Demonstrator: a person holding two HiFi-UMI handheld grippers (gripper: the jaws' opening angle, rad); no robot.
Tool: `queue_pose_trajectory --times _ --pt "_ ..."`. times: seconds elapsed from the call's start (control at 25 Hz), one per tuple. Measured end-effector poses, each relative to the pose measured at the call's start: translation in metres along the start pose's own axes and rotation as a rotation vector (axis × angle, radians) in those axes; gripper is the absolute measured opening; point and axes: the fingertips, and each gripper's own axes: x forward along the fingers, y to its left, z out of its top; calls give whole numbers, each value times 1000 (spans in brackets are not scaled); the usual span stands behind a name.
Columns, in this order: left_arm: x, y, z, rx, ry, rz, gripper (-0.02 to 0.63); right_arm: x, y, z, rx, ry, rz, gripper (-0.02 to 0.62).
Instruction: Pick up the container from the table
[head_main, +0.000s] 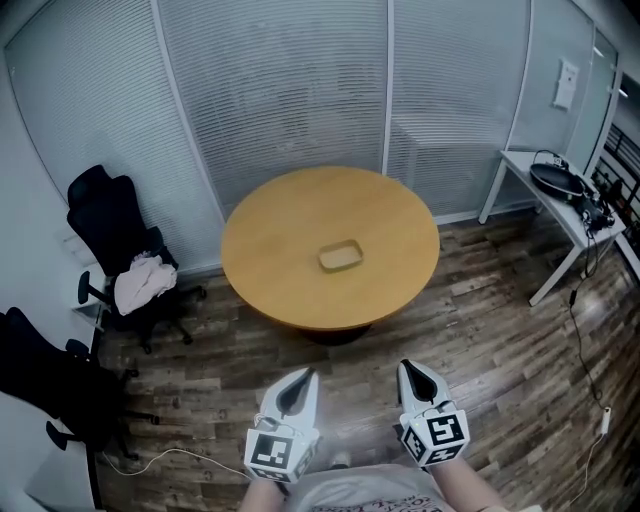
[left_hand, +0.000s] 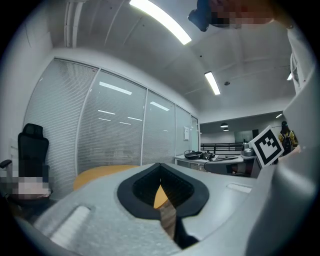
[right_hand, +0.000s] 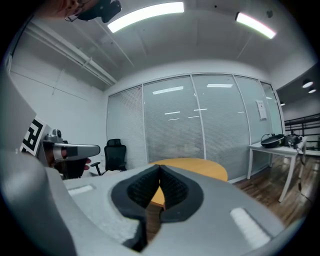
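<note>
around: black chairs (head_main: 105, 220) at left, one with a white cloth (head_main: 143, 283); white desk (head_main: 560, 215) far right; wood floor (head_main: 480, 340) lies between both grippers and the round table (head_main: 270, 250) | container: tan container (head_main: 340, 256) sits mid-table, well apart from the grippers; its inside is too small to see | left gripper (head_main: 305, 376): near, fingers together | right gripper (head_main: 408, 368): near, fingers together

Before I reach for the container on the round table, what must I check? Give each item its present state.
1. Container visible on round table: ok.
2. Table around container bare: ok.
3. Left hand-held gripper open for grasp: not ok, jaws together.
4. Right hand-held gripper open: not ok, jaws together.
5. Both at the table: not ok, short of its edge.
6. Container empty: cannot tell.
</note>
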Motion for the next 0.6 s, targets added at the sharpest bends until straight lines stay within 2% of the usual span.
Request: queue_pose_trajectory --times 0.12,0.32,0.6 --pt "14 28 4 3 -7 -6 2 30 4 6 -5 -3 -10 3" --pt "29 69 -3 -18 -8 30 3 74 10 8 -12 0 1 3" --pt "77 105 -21 -25 15 98 2 143 -15 0 -19 19 50 3"
